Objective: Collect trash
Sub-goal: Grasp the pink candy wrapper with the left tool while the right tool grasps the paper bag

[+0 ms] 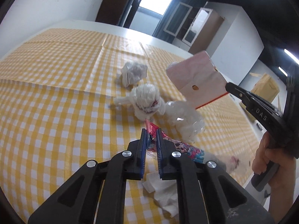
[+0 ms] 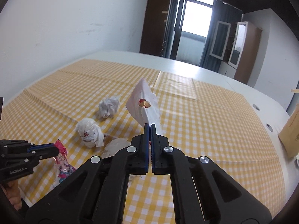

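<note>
Yellow-checked cloth (image 2: 196, 130) carries crumpled white wads (image 2: 109, 106). Only the left wrist view shows a white tissue (image 1: 164, 194) beneath the left gripper (image 1: 151, 133), clamped on a pink wrapper (image 1: 152, 130). Right gripper (image 2: 150, 126) pinches a pale packet (image 2: 144, 102) above the cloth.

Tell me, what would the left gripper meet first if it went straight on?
Likely the white crumpled bag, just beyond the wrapper that the left gripper holds; depth is unclear, so it could pass above.
</note>
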The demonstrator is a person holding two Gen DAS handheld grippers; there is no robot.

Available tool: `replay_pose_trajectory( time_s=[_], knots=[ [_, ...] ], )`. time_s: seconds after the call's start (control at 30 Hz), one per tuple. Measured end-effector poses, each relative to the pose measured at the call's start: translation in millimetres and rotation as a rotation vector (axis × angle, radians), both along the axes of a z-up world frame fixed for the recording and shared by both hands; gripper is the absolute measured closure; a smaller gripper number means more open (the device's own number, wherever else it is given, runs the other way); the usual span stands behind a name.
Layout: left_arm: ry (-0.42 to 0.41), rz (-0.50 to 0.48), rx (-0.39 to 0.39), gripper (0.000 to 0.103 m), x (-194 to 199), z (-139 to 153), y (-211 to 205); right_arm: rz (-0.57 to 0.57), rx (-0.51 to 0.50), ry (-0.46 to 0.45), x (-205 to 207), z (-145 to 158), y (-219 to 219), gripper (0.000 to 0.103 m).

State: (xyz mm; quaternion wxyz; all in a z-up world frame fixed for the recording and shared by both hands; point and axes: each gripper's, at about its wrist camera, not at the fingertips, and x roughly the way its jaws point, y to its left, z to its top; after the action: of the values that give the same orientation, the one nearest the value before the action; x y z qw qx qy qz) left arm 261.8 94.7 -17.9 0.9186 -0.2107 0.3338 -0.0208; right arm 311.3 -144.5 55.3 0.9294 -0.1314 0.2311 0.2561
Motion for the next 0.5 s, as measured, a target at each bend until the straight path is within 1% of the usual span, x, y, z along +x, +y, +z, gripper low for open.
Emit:
replay_pose_trajectory(
  time_s=[0.1, 0.27, 0.4, 0.5],
  knots=[
    [-0.03, 0.022, 0.002, 0.094, -8, 12, -1, -0.009, 0.043, -0.01, -8, 15, -14, 0.102],
    [-0.075, 0.03, 0.02, 0.095, -30, 30, -7, -0.013, 0.074, -0.026, -28, 27, -31, 0.102],
    [-0.101, 0.023, 0.081, 0.095, -54, 41, -18, -0.02, 0.105, -0.041, -45, 37, -49, 0.102],
    [-0.112, 0.017, 0.109, 0.095, -74, 43, -22, -0.023, 0.133, -0.05, -58, 46, -61, 0.102]
  ],
)
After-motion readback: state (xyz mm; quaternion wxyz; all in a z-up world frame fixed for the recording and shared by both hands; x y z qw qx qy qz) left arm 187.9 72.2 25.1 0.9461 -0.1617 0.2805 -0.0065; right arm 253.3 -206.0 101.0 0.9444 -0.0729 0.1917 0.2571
